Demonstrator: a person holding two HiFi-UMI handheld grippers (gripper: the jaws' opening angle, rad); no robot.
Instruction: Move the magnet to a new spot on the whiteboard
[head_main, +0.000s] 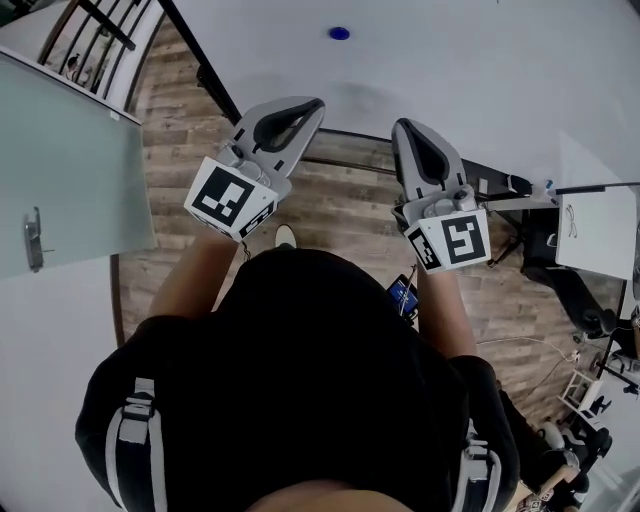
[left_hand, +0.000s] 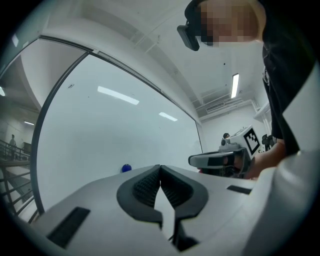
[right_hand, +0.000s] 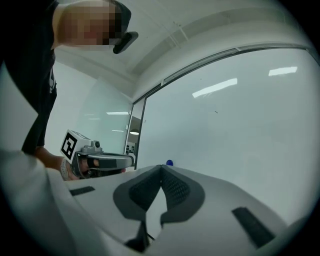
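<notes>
floor (head_main: 340, 205): wood planks, grey-brown
glass door (head_main: 70, 170): seen far left, metal handle (head_main: 33, 240) fitted
railing (head_main: 90, 35): dark bars, spotted top-left corner

The head view looks steeply down from above the person (head_main: 300, 400) onto the left gripper (head_main: 312, 105), the right gripper (head_main: 404, 127) and the whiteboard (head_main: 470, 60) on the far side. Each gripper view looks level along its own jaws at the whiteboard. Both take in the magnet (head_main: 339, 33) and the other gripper.

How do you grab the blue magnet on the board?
Pinch the magnet by its round edge, one jaw each side, coming straight at the whiteboard. It looks like a button lying flat on the board, so probably only its rim offers a hold. The left gripper and right gripper are shut, so one must open first.
</notes>
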